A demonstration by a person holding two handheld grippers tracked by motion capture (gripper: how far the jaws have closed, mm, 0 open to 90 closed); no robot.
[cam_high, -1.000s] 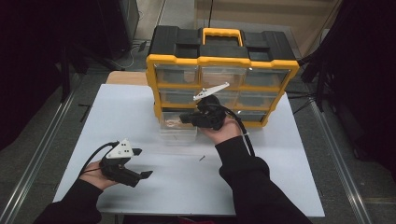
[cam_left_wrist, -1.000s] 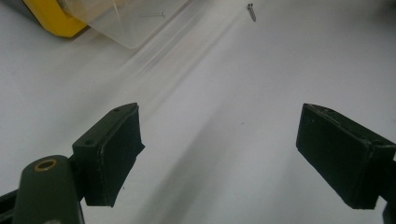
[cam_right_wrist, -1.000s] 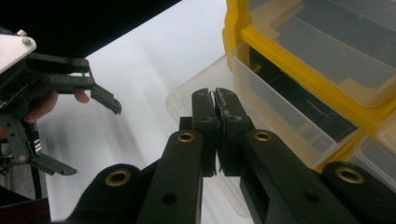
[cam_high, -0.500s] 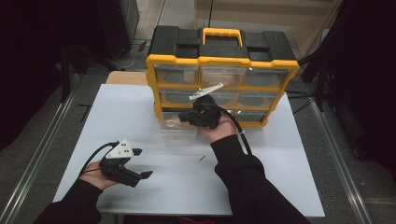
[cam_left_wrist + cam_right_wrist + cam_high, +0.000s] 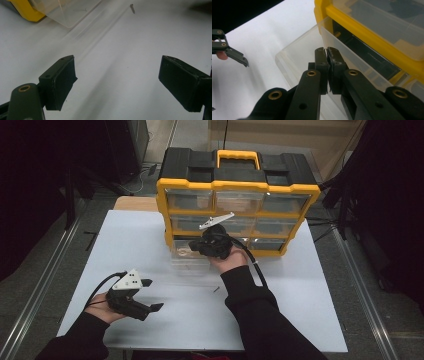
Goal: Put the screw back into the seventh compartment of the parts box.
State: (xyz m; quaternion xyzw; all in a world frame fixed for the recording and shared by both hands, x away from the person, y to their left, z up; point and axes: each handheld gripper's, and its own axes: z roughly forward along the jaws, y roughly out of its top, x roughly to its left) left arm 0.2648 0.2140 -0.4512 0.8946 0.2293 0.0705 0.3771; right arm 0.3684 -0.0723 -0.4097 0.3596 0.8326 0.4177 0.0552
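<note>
A yellow and black organizer [image 5: 240,185] stands at the back of the white table [image 5: 125,235]. Its bottom-left clear drawer [image 5: 187,265] is pulled out onto the table. My right gripper [image 5: 193,248] hovers over that open drawer [image 5: 294,57], and its jaws [image 5: 326,51] are shut tip to tip; nothing clear shows between them. One small screw [image 5: 80,10] lies inside the drawer. Another screw [image 5: 216,290] lies loose on the table in front of it. My left gripper [image 5: 152,295] rests low at the front left, open and empty [image 5: 117,80].
The organizer's other clear drawers [image 5: 240,202] are pushed in. The loose screw [image 5: 132,8] lies ahead of my left gripper. The right gripper's cable [image 5: 255,265] trails along the forearm. Metal rails [image 5: 45,270] run beside the table on the floor.
My right gripper has sunk a little and shifted left over the pulled-out drawer, jaws still shut. The left gripper has not moved.
</note>
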